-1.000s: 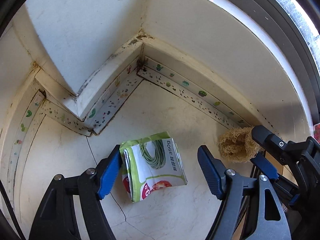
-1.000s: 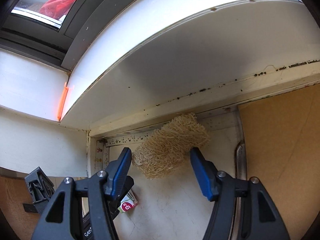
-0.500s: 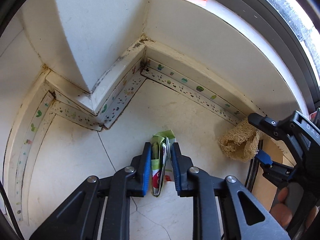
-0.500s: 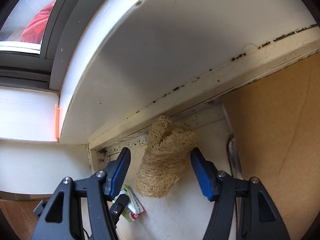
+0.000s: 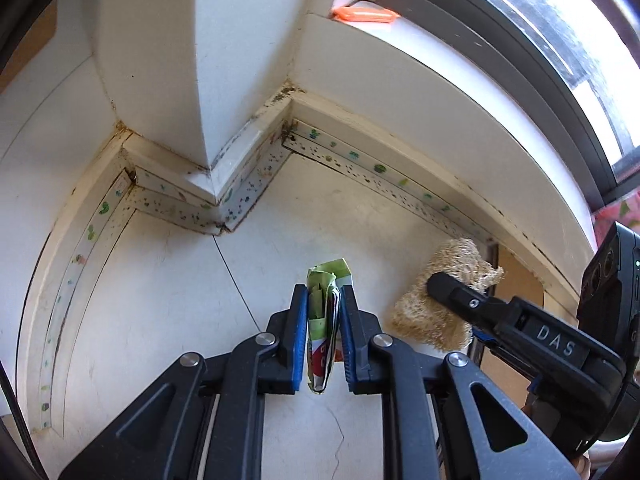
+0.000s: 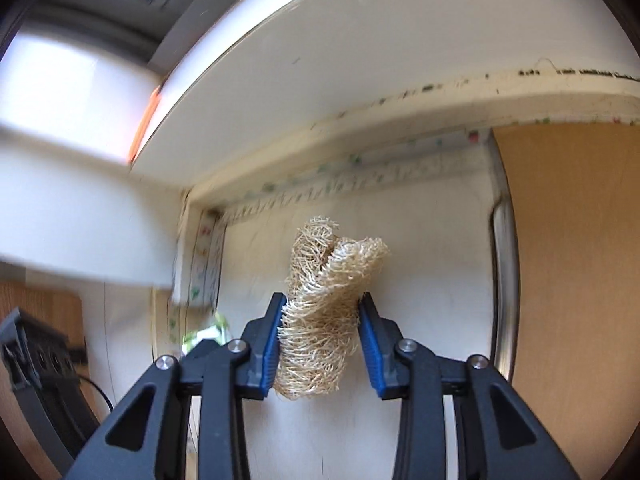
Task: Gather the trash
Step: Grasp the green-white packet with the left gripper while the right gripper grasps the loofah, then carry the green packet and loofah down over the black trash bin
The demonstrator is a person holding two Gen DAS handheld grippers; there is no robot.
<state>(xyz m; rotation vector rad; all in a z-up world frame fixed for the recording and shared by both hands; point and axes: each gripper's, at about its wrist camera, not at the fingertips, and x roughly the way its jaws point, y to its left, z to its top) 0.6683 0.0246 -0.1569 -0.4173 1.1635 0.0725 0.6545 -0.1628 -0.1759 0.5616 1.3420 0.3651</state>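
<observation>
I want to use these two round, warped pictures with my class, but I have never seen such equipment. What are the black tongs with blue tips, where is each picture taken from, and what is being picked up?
There is no robot here. A person holds a hand-operated gripper in each hand, and each carries a wide-angle camera looking forward along its two fingers, hence the round, bent look.

One picture is from the left gripper. Its blue pads are closed on a folded green and white food wrapper. Beyond it is a pale floor in a grimy wall corner below a window. The other gripper appears at the right of that picture.

The other picture is from the right gripper. It is closed on a straw-coloured loofah scrubber, beside a wooden panel.

Both pieces of trash are now gripped.
</observation>
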